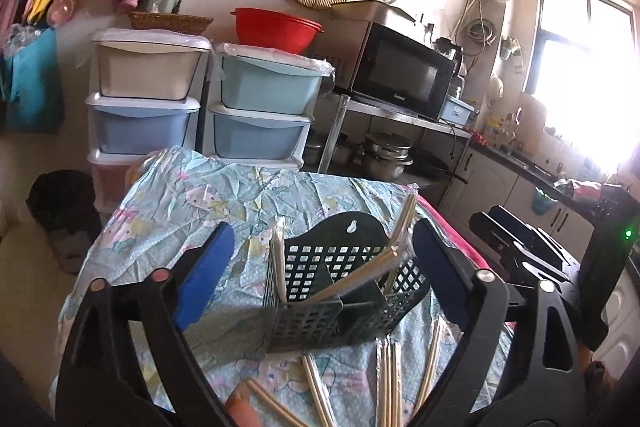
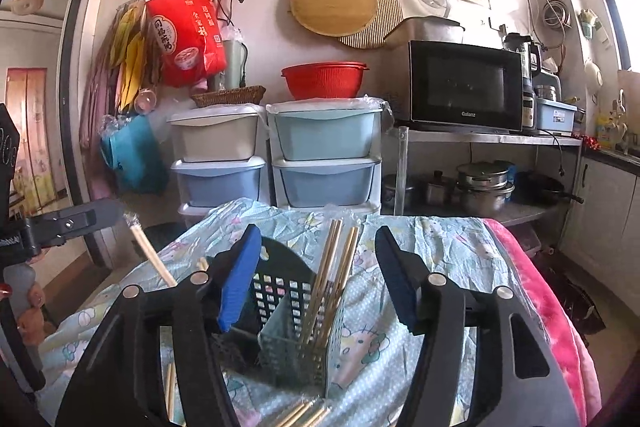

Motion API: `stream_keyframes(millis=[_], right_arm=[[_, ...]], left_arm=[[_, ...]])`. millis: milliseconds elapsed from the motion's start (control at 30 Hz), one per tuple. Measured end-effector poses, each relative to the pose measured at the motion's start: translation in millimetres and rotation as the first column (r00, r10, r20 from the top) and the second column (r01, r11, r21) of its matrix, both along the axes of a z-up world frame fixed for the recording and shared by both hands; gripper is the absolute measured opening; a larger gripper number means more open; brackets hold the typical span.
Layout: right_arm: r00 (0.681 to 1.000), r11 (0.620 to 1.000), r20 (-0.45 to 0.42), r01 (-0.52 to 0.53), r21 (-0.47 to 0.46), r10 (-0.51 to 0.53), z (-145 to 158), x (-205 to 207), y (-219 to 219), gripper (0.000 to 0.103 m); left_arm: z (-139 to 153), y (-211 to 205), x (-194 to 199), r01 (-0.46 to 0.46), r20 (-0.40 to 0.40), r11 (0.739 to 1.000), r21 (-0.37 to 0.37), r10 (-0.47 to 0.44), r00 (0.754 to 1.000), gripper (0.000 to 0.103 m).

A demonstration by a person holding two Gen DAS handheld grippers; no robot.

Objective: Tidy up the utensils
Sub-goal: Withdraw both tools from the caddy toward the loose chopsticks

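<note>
Both my claws, left and right, gape empty. Loose chopsticks lie on the tabletop before the basket: light, stiff, slick-wrapped; I'd pinch mid-length.

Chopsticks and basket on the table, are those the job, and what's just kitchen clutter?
Job: chopsticks standing in the perforated holder basket; loose chopsticks on the tablecloth.

Clutter: microwave, red colander, drawer bins, pots, hanging red bag.
</note>
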State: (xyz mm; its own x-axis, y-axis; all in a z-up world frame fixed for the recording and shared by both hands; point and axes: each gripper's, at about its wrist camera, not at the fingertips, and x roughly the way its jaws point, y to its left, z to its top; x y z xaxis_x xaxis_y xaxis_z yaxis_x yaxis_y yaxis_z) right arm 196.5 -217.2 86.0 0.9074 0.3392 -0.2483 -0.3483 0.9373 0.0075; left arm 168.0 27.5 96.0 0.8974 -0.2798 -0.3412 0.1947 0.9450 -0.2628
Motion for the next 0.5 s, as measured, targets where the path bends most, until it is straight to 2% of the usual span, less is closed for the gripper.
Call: stream_keyframes(millis=[100, 500], right_arm=[[1.0, 1.0, -0.008, -0.002, -0.018, 0.001, -0.7, -6.0, -0.8, 0.058], [0.998, 0.999, -0.056, 0.002, -0.047, -0.005, -9.7, -26.4, -5.8, 0.061]], left_arm=[[-0.7, 1.8, -6.2, -0.004, 0.002, 1.0, -0.001, 0.004, 1.0, 0.092], [-18.0, 6.0, -24.7, -0.011, -0.041, 1.0, 0.0, 0.011, 0.999, 0.092]])
